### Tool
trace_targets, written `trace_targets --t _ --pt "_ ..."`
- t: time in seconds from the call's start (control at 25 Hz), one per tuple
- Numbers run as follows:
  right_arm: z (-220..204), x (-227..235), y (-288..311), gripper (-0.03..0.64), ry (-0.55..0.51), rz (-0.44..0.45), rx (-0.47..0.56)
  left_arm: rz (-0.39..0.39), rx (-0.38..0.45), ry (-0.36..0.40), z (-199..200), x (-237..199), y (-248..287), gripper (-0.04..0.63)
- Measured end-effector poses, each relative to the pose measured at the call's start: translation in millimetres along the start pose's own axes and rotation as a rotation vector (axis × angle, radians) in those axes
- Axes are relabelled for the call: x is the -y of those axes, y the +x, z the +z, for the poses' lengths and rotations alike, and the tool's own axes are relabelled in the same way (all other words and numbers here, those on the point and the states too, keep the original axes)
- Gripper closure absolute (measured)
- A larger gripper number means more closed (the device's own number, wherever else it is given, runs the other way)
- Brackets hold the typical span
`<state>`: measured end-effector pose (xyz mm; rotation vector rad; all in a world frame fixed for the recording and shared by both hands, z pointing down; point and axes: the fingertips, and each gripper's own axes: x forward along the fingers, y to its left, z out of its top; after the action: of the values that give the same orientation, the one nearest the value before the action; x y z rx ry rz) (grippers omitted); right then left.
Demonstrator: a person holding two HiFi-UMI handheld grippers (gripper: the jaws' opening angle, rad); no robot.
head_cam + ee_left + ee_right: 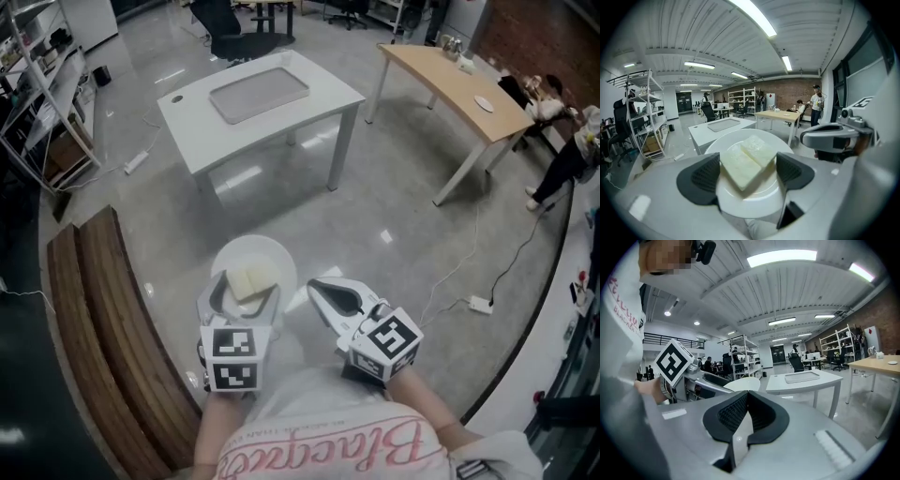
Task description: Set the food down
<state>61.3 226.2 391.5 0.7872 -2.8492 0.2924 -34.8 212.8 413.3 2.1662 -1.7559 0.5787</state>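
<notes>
A round white plate (258, 253) carries two pale, square slabs of food (248, 279), one leaning on the other. My left gripper (243, 298) is shut on the plate's near rim and holds it level in the air above the grey floor. In the left gripper view the plate (750, 199) and the food (747, 161) fill the space between the dark pads (701, 178). My right gripper (316, 287) hangs just right of the plate, shut and with nothing in it. Its pads (733, 416) meet in the right gripper view, where the plate (743, 383) shows at left.
A white table (187, 112) with a flat grey tray (260, 94) stands ahead. A wooden table (459, 89) is further right, with a person (562, 150) beyond it. A curved wooden bench (94, 309) runs along my left. Shelving (37, 84) stands at far left; a power strip (480, 304) lies on the floor at right.
</notes>
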Motion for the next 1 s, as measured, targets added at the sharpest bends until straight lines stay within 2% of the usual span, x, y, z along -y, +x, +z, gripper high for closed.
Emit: trace_targets --t 0.44,0.76,1.0 --pt "27 33 65 0.615 -0.039 0.000 -0.003 -0.033 0.008 0.003 33 -43 59 0.221" --pt "36 58 107 0.615 -0.039 -0.030 -0.021 -0.063 -0.008 0.009 43 -73 94 0.221" --pt "50 72 132 0.615 -0.069 -0.079 0.004 -0.085 0.005 0.046 55 -92 113 0.220"
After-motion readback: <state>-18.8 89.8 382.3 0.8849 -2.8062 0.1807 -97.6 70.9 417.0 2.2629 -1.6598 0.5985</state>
